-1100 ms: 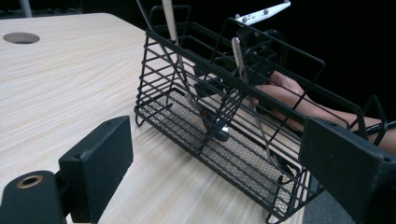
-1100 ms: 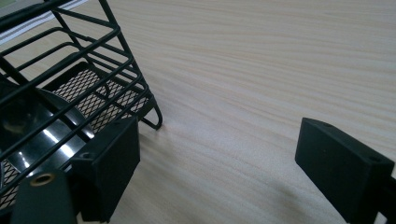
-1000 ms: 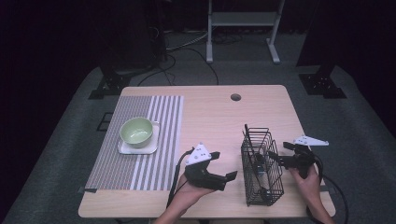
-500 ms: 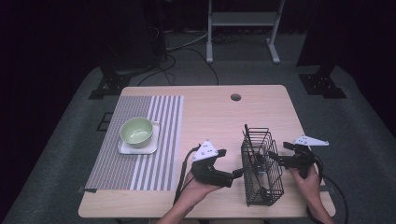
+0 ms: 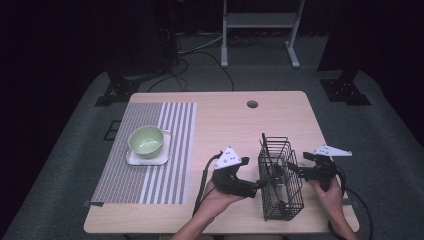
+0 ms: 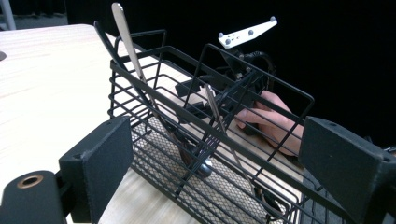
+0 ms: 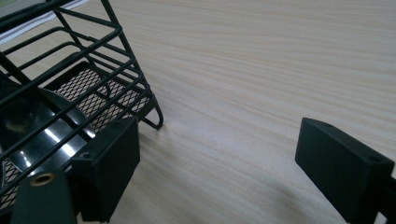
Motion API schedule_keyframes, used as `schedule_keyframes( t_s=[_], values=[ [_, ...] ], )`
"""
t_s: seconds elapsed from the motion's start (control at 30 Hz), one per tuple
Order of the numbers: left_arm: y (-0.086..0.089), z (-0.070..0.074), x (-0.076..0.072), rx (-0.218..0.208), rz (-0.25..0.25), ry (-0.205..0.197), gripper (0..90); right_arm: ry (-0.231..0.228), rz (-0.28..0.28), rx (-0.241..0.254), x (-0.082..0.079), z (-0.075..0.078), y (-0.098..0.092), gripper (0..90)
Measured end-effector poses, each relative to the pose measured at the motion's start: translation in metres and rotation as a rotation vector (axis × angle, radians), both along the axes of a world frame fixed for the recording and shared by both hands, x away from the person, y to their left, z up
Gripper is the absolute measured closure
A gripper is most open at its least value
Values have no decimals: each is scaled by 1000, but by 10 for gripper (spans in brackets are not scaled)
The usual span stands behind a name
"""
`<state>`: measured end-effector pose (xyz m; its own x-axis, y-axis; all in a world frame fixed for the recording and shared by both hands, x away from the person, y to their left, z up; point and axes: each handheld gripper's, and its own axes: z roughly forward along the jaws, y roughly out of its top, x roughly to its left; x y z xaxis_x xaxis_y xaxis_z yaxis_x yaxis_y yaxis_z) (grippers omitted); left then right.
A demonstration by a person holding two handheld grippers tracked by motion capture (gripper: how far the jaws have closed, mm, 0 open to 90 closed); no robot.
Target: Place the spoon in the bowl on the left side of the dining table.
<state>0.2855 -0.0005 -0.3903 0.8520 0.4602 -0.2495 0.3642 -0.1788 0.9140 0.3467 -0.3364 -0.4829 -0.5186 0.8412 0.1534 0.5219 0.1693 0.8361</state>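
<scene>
- The left gripper [image 5: 256, 184] has its jaws wide apart, clamped on nothing, with their tips at the near side of the wire basket [image 5: 280, 200]
- Past those jaws, the basket [image 6: 196, 140] holds a metal utensil [image 6: 133, 56] leaning up on the left jaw's side, and a second thin handle [image 6: 215, 109] standing midway between them
- The right gripper [image 5: 292, 169] also has its jaws spread apart and empty
- The basket's corner [image 7: 93, 93] sits just beside its left jaw; bare wooden table [image 7: 261, 84] lies between the jaws
</scene>
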Motion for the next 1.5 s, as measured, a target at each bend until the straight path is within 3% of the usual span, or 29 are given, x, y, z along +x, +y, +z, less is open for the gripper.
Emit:
schedule_keyframes(
  t_s=[0.47,0.7,1.23,1.5],
  values=[
    [-10,0,7,1,-2,9,99,-1,4,-2,0,0,0,130],
    [-14,-1,11,-7,4,11,164,0,5,-1,0,0,0,130],
    [-20,1,15,-28,-25,-31,699,1,9,8,0,0,0,130],
    [-16,6,12,-69,-53,-31,864,3,8,15,0,0,-1,130]
  ],
)
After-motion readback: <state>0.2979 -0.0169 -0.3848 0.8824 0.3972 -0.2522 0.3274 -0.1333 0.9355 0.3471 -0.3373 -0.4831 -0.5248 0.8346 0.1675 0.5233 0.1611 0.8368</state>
